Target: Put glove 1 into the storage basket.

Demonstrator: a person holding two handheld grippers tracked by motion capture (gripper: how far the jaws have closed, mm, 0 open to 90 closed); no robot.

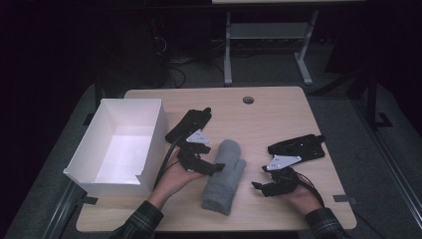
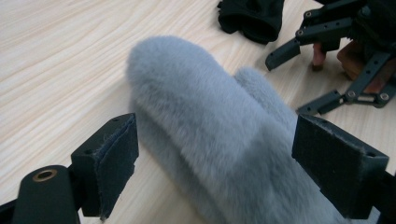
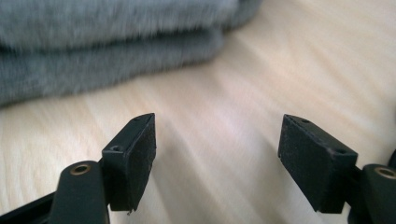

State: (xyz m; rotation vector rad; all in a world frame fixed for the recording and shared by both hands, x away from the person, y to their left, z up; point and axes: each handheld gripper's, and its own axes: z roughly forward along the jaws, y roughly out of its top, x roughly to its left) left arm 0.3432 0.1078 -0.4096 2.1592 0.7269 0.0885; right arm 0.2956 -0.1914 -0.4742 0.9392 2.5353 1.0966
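Observation:
A grey fluffy mitten (image 1: 224,177) lies lengthwise in the middle of the wooden table (image 1: 278,107). My left gripper (image 1: 211,168) reaches it from the left, with a hand under it. In the left gripper view my left gripper (image 2: 215,163) stands open with the mitten (image 2: 210,116) between its jaws, and the pads (image 2: 114,158) do not press on it. My right gripper (image 1: 259,186) is open just right of the mitten. In the right gripper view my right gripper (image 3: 217,158) has only bare table between its jaws, and the mitten (image 3: 107,46) lies beyond them in two layers.
A white open box (image 1: 119,147) stands at the table's left edge. One black glove (image 1: 189,124) lies behind the left hand, and another black glove (image 1: 297,148) lies behind the right hand. A round cable hole (image 1: 248,100) is near the far edge.

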